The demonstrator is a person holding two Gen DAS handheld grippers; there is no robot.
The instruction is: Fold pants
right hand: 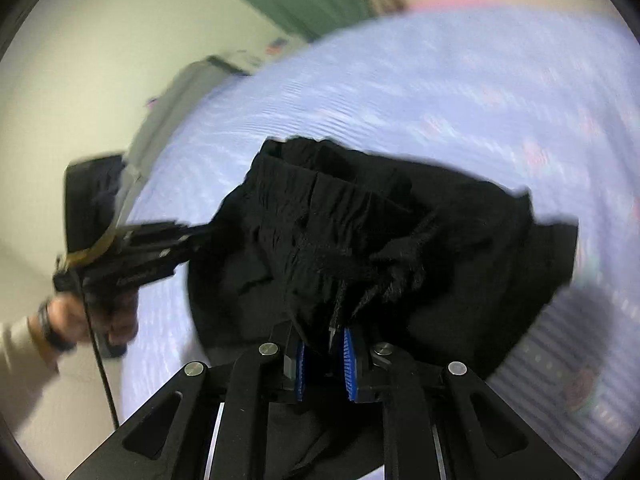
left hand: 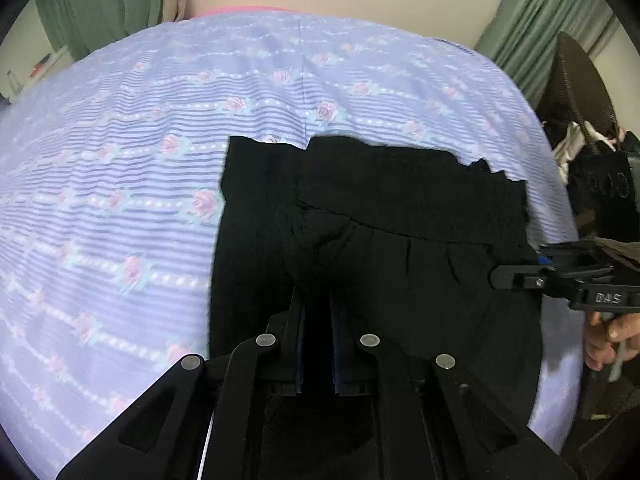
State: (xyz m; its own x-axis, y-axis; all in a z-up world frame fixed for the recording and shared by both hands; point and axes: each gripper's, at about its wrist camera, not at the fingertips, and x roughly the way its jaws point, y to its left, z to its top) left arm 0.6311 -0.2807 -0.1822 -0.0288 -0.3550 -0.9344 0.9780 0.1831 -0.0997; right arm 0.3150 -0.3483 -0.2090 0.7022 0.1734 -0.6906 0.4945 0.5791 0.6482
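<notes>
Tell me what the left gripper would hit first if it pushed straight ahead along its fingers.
The left gripper already has the black pants between its fingers, so it would meet more of that fabric first, then probably the floral bedspread beyond; depth is unclear.

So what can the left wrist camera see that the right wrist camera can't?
Only the left wrist view shows the sheet's pink roses sharply, and a dark wicker chair with clothes beside the bed. Only the right wrist view shows the bunched waistband up close, the blue pads of the right gripper, and the person's left hand with a wristband. Both show the black pants on the purple sheet, green curtains, and both grippers shut on the fabric, the left gripper included.
</notes>
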